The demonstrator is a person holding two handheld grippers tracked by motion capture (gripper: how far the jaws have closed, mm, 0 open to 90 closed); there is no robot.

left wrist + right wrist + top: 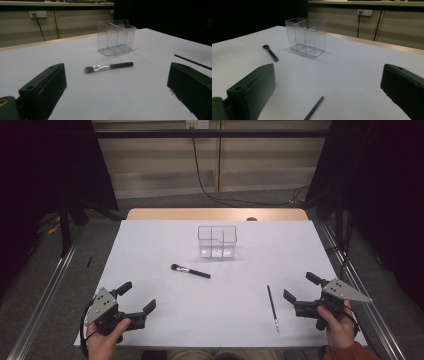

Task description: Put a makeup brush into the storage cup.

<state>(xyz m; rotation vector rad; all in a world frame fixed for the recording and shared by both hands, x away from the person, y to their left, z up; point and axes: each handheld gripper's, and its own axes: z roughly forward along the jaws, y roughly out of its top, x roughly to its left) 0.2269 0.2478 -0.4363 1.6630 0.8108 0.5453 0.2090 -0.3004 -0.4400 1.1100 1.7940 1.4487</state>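
The left claw (137, 297) is standing wide open near the table's (150, 245) front left corner, holding nothing. The right claw (300, 287) is also standing wide and empty near the front right corner. The makeup brush (190, 271) is lying flat near the table's middle. The thin brush (272, 307) is lying just beside the right claw. The clear box (217, 241) is standing toward the far edge.

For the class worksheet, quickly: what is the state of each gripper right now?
Left gripper: open, holding nothing, above the white table.
Right gripper: open, holding nothing, next to the thin brush.
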